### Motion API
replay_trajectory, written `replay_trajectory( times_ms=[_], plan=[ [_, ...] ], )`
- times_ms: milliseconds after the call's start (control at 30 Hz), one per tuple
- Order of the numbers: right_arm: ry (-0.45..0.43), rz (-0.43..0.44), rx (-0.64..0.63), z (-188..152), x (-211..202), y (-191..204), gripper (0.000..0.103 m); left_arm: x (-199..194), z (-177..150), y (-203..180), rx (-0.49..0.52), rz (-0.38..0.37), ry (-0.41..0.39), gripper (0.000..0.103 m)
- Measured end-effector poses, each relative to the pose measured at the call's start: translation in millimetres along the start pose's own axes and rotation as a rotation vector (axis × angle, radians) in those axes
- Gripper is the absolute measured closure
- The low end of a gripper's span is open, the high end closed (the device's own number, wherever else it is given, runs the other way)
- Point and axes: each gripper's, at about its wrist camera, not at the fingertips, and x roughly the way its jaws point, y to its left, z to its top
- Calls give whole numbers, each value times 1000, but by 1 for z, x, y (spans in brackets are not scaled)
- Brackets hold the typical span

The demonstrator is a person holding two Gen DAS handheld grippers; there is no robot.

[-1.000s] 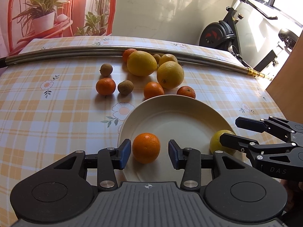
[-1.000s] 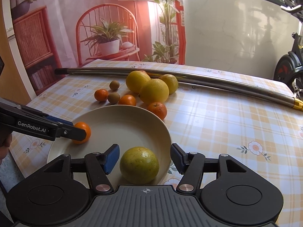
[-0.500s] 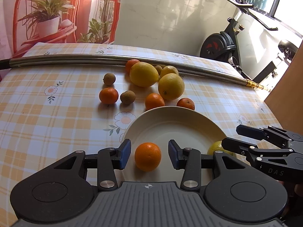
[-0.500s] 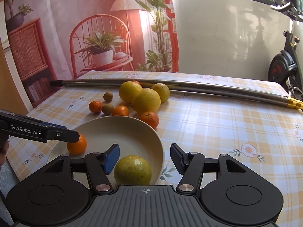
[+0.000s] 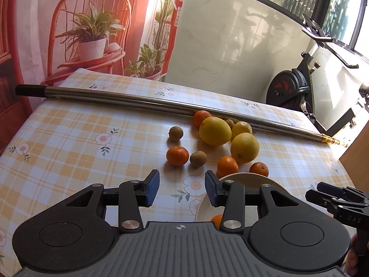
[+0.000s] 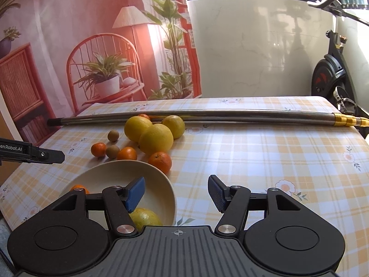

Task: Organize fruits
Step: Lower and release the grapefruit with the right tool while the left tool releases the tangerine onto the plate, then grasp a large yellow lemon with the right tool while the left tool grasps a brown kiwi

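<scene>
My left gripper [image 5: 182, 190] is open with only tablecloth between its blue pads. My right gripper [image 6: 176, 195] is open too, over the plate's right rim and the cloth. The cream plate [image 6: 161, 180] holds a tangerine [image 6: 78, 188] and a yellow-green citrus [image 6: 145, 217], which is partly hidden under the right gripper's left finger. Beyond the plate [image 5: 242, 175] lie loose fruits. Among them are a big lemon [image 5: 215, 130], another lemon [image 5: 245, 147], a tangerine [image 5: 177, 155] and a kiwi [image 5: 198, 158]. The right gripper [image 5: 314, 191] shows at the right edge of the left wrist view.
A long metal pole [image 5: 138, 99] lies across the table behind the fruits. An exercise bike [image 5: 290, 87] stands past the far right corner. A wooden panel [image 5: 355, 150] rises at the right. The checked tablecloth [image 6: 265, 157] stretches to the right of the plate.
My left gripper rose and swung left off the plate, leaving the tangerine behind. The right gripper tilted up and right, so the yellow-green citrus no longer sits between its pads.
</scene>
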Motion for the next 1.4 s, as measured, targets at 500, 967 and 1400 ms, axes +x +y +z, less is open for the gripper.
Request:
replay_trajectory(
  times_ms=[500,967,1400],
  plan=[
    [-20,-31,-70,37,16,3,46,-10,47,27,-19,103,-95,58],
    [43,7,-154,66,66,28,50,3,68,48,-56,129,-116,58],
    [175,30,-56,89,144,37,48,29,57,48,-44,119,-61,57]
  ],
)
